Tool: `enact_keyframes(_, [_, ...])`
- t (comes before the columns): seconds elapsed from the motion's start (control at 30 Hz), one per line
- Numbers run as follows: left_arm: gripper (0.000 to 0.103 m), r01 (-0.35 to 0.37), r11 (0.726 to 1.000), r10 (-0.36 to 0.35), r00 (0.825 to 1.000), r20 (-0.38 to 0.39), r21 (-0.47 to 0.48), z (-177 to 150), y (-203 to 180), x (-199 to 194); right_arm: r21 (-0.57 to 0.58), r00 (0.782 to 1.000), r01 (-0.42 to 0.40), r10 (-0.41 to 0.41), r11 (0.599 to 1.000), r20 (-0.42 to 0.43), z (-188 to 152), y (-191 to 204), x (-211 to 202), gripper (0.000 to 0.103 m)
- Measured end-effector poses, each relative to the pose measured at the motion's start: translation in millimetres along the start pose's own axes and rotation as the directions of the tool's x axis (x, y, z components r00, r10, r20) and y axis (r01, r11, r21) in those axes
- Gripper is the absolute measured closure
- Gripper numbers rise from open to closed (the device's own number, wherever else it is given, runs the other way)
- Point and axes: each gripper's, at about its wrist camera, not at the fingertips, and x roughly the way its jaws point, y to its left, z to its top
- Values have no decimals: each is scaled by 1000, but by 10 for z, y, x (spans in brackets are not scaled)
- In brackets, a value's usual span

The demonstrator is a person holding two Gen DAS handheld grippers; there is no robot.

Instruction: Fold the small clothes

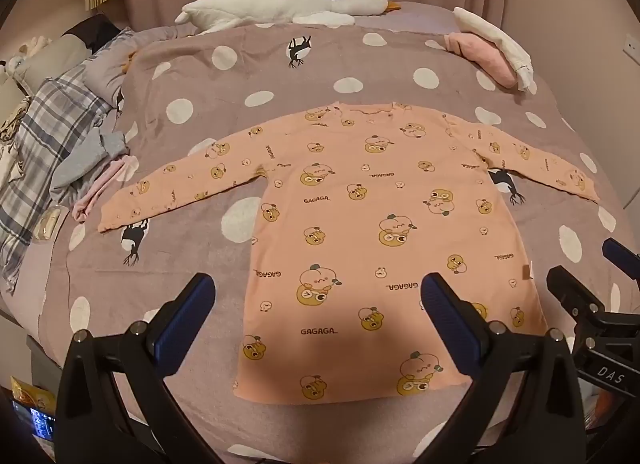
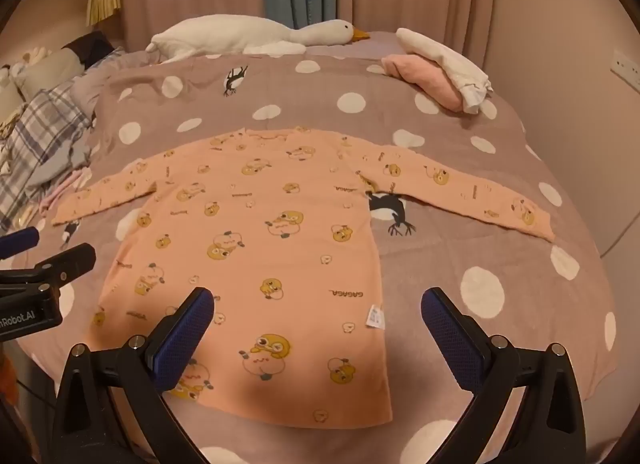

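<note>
- My left claw (image 1: 316, 296) fills the bottom of its view, jaws spread wide, gripping nothing.
- My right claw (image 2: 318, 310) hangs likewise released, low in its frame.
- A peach shirt (image 1: 360, 232) lies flat mid-frame on the spotted bedspread (image 1: 240, 75), sleeves outstretched.
- A plush goose (image 1: 280, 5) rests along the top edge.
</note>
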Motion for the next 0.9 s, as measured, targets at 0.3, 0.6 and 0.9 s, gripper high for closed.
enact_keyframes(0.3, [0, -4, 1000, 4, 1000, 16, 4, 14, -28, -10, -7, 1000, 10, -10, 1000, 8, 12, 57, 5, 0])
enact_keyframes(0.6, [0, -6, 1000, 6, 1000, 23, 5, 20, -36, -54, -12, 1000, 4, -4, 1000, 13, 25, 53, 7, 0])
enact_keyframes(0.9, [0, -7, 1000, 7, 1000, 23, 7, 18, -38, -56, -11, 1000, 2, -2, 1000, 15, 43, 53, -23, 0])
